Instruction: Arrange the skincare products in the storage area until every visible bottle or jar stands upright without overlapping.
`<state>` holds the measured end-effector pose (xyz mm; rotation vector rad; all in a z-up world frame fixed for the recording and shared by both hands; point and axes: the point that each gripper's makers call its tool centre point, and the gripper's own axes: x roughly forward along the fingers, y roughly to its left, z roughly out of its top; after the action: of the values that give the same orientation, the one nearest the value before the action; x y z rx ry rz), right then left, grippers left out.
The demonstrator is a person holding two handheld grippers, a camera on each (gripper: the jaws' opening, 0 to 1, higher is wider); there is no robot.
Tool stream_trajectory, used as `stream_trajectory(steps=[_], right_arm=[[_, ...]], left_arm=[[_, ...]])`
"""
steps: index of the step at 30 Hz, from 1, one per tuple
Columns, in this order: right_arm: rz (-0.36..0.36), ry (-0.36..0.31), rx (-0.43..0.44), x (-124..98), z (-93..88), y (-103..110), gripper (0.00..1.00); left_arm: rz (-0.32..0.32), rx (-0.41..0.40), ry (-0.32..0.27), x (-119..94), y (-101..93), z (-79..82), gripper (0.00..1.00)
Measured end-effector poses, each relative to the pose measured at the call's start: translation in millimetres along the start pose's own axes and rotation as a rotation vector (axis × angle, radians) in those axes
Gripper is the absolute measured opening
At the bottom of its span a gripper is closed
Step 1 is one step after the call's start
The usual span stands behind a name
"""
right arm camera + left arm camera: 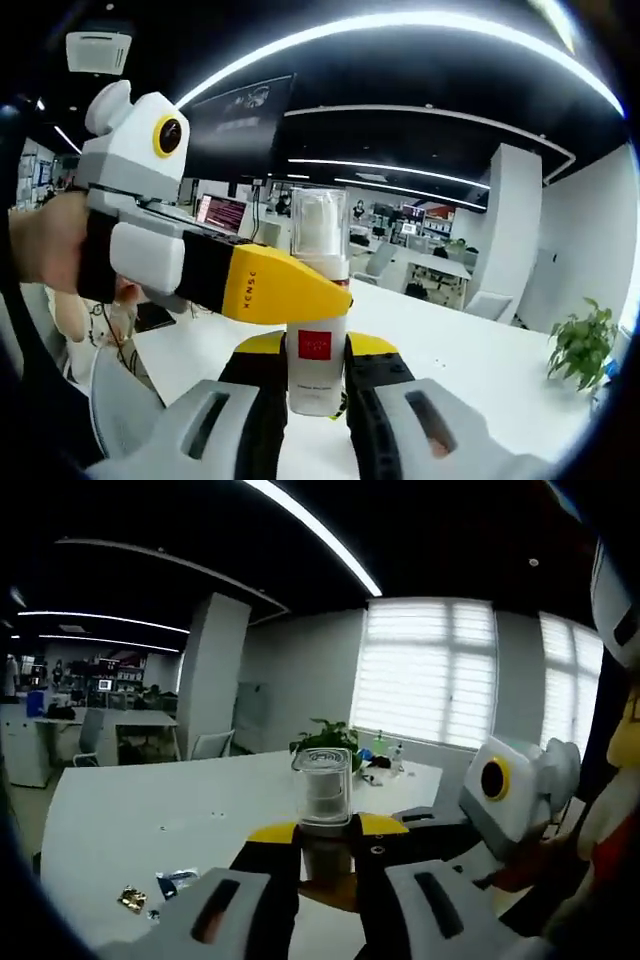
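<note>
White table point(150, 810) lies under the left gripper point(327, 865), whose jaws squeeze an upright bottle point(325, 800). Right gripper view: the right gripper point(318, 385) pinches the same bottle lower down, above the table, left gripper at its neck.

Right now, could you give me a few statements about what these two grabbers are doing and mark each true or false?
1. The right gripper clamps a white bottle with a red label. True.
2. The bottle lies flat on the table. False: it is held upright above it.
3. The left gripper touches the same bottle. True.
4. The bottle's cap is solid black. False: it is clear.
5. A potted plant stands on the table. True.
</note>
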<state>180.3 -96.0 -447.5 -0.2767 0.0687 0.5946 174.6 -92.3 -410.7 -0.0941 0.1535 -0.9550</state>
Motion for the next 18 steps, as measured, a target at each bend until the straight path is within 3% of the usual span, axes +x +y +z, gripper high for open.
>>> stream_trajectory(steps=[3, 5, 8, 10, 13, 15, 18], right_arm=[[0.059, 0.001, -0.047, -4.2, -3.4, 4.8, 0.23], [0.146, 0.003, -0.062, -6.5, -2.8, 14.2, 0.24], [0.223, -0.015, -0.035, -13.5, -3.9, 15.8, 0.24], [0.291, -0.03, -0.062, -18.5, -3.6, 17.2, 0.24], [0.417, -0.039, 0.002, -28.5, -1.5, 20.2, 0.24], [0.45, -0.04, -0.006, -31.0, -1.9, 18.1, 0.24], [0.541, -0.017, 0.002, -36.1, -7.9, 20.7, 0.25]], left_arm=[[-0.054, 0.09, 0.035, -0.7, -7.0, -3.1, 0.16], [-0.101, 0.166, 0.064, -0.2, -17.0, -4.8, 0.16], [-0.19, 0.157, 0.072, -0.3, -23.8, -5.7, 0.16], [-0.253, 0.15, 0.073, -2.0, -27.7, -5.4, 0.16], [-0.365, 0.131, 0.067, -4.7, -38.8, -4.5, 0.16], [-0.4, 0.169, 0.05, -4.1, -45.9, -2.2, 0.16], [-0.475, 0.221, 0.077, -3.5, -60.2, -8.2, 0.16]])
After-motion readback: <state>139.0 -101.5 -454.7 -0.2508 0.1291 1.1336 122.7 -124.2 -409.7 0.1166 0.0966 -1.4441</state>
